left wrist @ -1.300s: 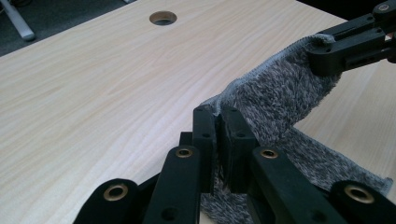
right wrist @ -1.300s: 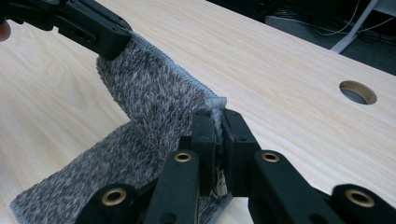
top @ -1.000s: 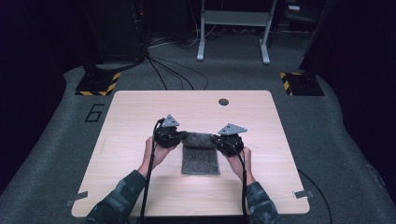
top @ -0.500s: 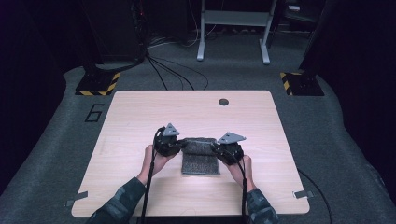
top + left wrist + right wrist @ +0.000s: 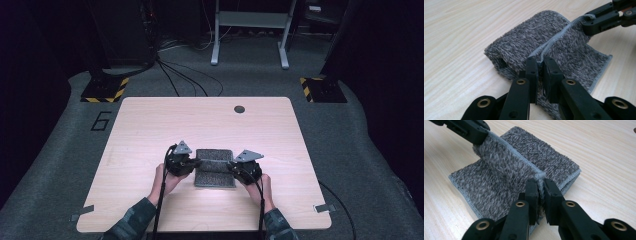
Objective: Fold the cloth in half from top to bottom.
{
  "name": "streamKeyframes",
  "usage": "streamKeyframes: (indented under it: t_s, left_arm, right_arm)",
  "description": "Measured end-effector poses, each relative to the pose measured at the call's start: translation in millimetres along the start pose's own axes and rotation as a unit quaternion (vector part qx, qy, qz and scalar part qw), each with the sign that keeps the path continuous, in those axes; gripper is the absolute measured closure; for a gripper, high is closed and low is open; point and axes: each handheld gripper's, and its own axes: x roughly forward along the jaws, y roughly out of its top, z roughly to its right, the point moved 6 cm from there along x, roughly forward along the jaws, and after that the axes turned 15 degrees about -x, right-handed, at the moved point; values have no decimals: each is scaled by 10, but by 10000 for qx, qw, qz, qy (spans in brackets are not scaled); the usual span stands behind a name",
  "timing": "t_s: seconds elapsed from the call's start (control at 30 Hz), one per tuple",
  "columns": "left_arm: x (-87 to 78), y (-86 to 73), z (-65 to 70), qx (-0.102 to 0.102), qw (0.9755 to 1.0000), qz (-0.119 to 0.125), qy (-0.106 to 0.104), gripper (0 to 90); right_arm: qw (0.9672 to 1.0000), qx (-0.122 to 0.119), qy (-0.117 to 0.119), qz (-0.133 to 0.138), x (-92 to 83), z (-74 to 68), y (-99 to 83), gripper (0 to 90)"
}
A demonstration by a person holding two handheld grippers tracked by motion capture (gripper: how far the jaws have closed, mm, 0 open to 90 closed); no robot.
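A grey fluffy towel [image 5: 215,167] lies folded on the wooden table [image 5: 150,125], near the front middle. My left gripper [image 5: 192,163] is shut on the stitched edge at the towel's left side, and my right gripper [image 5: 233,167] is shut on the same edge at its right side. In the left gripper view the hemmed edge [image 5: 554,41] runs taut from my left gripper [image 5: 541,65] to the other gripper [image 5: 589,21] at top right. In the right gripper view my right gripper [image 5: 540,185] pinches the towel [image 5: 506,170] at its corner, lifted over the lower layer.
A dark round hole [image 5: 239,109] sits near the table's far edge. Cables [image 5: 180,75] and a metal stand [image 5: 250,30] lie on the grey floor beyond the table. Yellow-black striped blocks [image 5: 106,92] flank the far corners.
Both hands have moved toward the table's front edge and lower, carrying the gripped towel edge with them over the folded towel.
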Motion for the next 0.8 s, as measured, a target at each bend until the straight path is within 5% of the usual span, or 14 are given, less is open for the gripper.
streamKeyframes:
  t_s: [0.3,0.53,0.57,0.67,0.8]
  left_arm:
    - [-45,-117,35,70,9998,-142,-87,762]
    - [-213,-237,31,-240,9994,-143,-196,420]
    - [-262,-243,19,-232,9995,-120,-184,354]
    - [-357,-210,-8,-362,9993,54,-64,309]
    - [-275,-77,-47,-359,9989,106,282,251]
  right_arm:
    - [9999,-127,98,-46,-80,-95,-47,761]
    - [9984,43,566,39,-268,-203,-99,468]
    - [9984,148,529,111,-365,-181,-93,388]
    - [9985,226,467,192,-433,-132,-67,343]
    - [9987,409,266,125,-386,3,-13,258]
